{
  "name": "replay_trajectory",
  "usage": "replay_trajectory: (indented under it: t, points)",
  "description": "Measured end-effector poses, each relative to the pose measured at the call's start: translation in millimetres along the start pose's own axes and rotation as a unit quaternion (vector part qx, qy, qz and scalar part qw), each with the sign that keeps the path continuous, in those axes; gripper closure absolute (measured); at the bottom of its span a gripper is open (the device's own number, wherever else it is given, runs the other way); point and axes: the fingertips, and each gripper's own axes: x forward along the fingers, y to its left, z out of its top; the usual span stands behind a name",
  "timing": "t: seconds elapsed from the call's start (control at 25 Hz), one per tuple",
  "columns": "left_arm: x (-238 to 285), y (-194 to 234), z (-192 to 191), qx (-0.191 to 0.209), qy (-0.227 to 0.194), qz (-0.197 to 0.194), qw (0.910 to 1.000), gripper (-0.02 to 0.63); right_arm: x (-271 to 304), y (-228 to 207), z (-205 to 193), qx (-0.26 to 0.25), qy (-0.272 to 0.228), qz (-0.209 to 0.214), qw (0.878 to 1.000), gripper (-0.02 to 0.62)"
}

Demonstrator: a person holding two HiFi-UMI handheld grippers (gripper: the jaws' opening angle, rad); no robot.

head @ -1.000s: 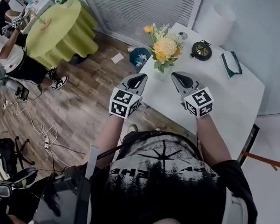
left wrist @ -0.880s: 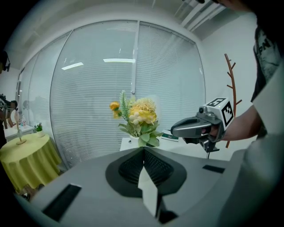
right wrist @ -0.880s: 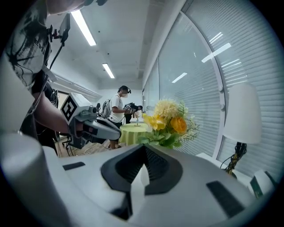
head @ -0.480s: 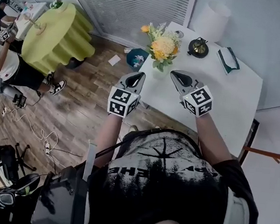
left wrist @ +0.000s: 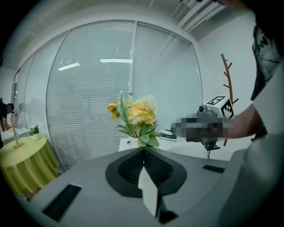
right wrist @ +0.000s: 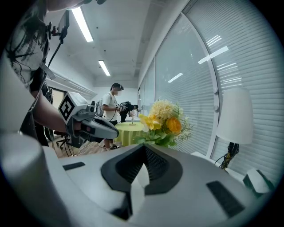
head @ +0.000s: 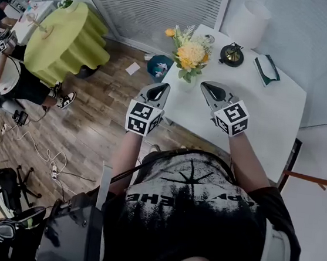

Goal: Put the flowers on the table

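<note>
A bunch of yellow and orange flowers [head: 189,54] stands upright near the left edge of the white table [head: 260,115]. The flowers [left wrist: 135,117] rise just beyond the jaws in the left gripper view, and the flowers [right wrist: 165,122] show the same way in the right gripper view. My left gripper [head: 164,87] hovers at the table's left edge, shut and empty, short of the flowers. My right gripper [head: 207,87] is over the table, just right of the flowers, also shut with nothing between its jaws.
A black round object [head: 232,55], a white lamp shade [head: 250,18] and a dark green case [head: 266,70] stand at the table's far end. On the wooden floor are a teal bag [head: 159,67] and a round table with a yellow-green cloth [head: 68,38], with a person [head: 11,73] beside it.
The view has shifted slightly. Both grippers stay shut and nearly where they were, short of the flowers. The person at the yellow-green table has moved a little.
</note>
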Motion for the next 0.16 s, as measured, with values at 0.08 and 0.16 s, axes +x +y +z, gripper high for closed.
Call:
replay_trajectory:
  t: [0.08, 0.16]
  points:
    - [0.4, 0.4, -0.8, 0.000, 0.000, 0.000, 1.0000, 0.595, 1.3, 0.5, -0.7, 0.000, 0.001, 0.001, 1.000, 0.580]
    - [0.1, 0.9, -4.0, -0.004, 0.003, 0.000, 1.0000, 0.595, 3.0, 1.9, -2.3, 0.000, 0.004, 0.003, 1.000, 0.580]
